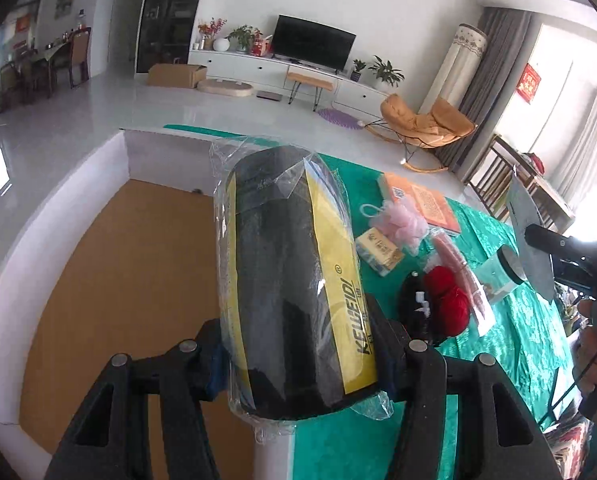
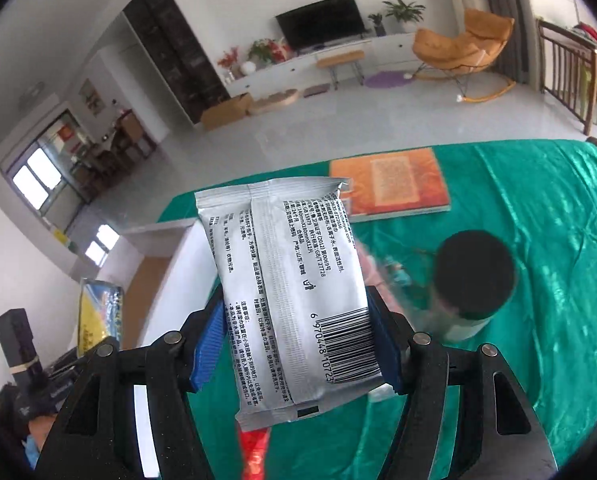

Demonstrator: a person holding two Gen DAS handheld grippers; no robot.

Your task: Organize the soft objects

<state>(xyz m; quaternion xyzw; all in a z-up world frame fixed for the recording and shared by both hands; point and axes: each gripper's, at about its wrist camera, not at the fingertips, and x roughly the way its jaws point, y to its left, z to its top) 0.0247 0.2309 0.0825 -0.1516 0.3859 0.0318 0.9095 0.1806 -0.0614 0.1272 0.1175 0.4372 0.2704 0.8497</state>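
We are gripping a wrapped black roll (image 1: pixel 294 284) in the left gripper (image 1: pixel 298 344) and a silver packet (image 2: pixel 294 300) in the right gripper (image 2: pixel 298 344), above the green table's (image 2: pixel 538 240) left edge.

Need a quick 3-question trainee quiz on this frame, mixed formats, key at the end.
1. True or false: the left gripper is shut on the black roll in clear plastic.
2. What does the right gripper hold? A) red yarn B) a silver packet with a barcode C) an orange book
3. Fill in: the cloth on the table is ____.

Key: 1 true; 2 B, the silver packet; 3 green.
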